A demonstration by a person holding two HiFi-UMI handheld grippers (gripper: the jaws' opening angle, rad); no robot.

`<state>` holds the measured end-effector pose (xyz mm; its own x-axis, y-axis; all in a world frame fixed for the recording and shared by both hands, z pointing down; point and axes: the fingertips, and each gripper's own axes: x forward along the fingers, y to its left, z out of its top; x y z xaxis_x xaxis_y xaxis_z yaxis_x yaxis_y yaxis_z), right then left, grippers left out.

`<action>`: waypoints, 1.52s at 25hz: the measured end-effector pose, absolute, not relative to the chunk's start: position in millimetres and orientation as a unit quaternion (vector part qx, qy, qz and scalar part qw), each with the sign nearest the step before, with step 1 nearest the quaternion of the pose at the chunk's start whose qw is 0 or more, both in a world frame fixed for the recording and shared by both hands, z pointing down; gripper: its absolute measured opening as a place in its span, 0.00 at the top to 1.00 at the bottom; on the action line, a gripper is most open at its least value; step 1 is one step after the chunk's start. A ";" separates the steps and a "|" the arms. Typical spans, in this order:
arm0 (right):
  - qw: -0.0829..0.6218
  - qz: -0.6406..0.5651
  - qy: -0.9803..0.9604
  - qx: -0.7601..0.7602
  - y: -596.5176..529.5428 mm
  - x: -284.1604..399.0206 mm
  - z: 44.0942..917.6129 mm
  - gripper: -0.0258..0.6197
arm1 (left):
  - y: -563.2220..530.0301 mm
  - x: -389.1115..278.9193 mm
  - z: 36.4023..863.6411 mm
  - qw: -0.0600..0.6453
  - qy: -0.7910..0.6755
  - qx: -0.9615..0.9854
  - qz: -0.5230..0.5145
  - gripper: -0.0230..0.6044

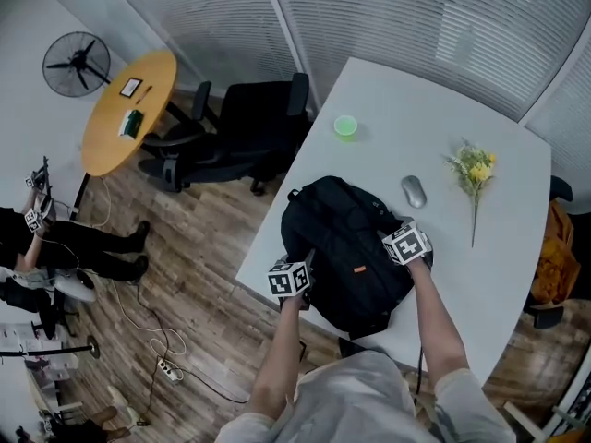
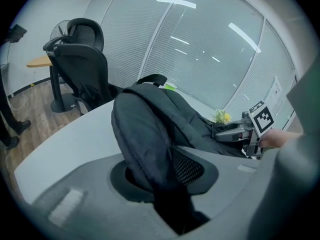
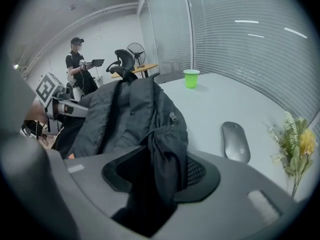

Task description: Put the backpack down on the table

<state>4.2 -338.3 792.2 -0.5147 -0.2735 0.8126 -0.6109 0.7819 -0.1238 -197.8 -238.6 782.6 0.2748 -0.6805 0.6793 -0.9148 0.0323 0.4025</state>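
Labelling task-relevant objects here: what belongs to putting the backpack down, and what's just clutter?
In the job: backpack, white table, left claw, right claw; both claws opening, backpack fabric between their jaws.
Lying about: green cup, mouse, yellow flowers, office chair, fan.

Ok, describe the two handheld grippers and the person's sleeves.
The left gripper and right gripper: moulded grey bodies, black mesh-textured pads, each topped by a white cube with black square markers. Light grey short sleeves. Both jaws are opening, black backpack fabric between them.
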 end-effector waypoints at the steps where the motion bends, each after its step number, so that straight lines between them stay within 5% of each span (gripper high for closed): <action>1: 0.421 0.204 -0.843 0.264 -339.7 3.9 796.6 0.67 | -237.6 -200.5 787.8 0.419 -0.588 0.676 0.146 0.76; 23: 0.420 0.212 -0.822 0.320 -347.1 10.5 814.7 0.53 | -222.3 -222.8 814.4 0.419 -0.634 0.622 0.189 0.49; 38: 0.338 0.176 -0.837 0.393 -318.6 19.2 744.9 0.55 | -172.8 -244.0 765.9 0.360 -0.645 0.651 0.175 0.50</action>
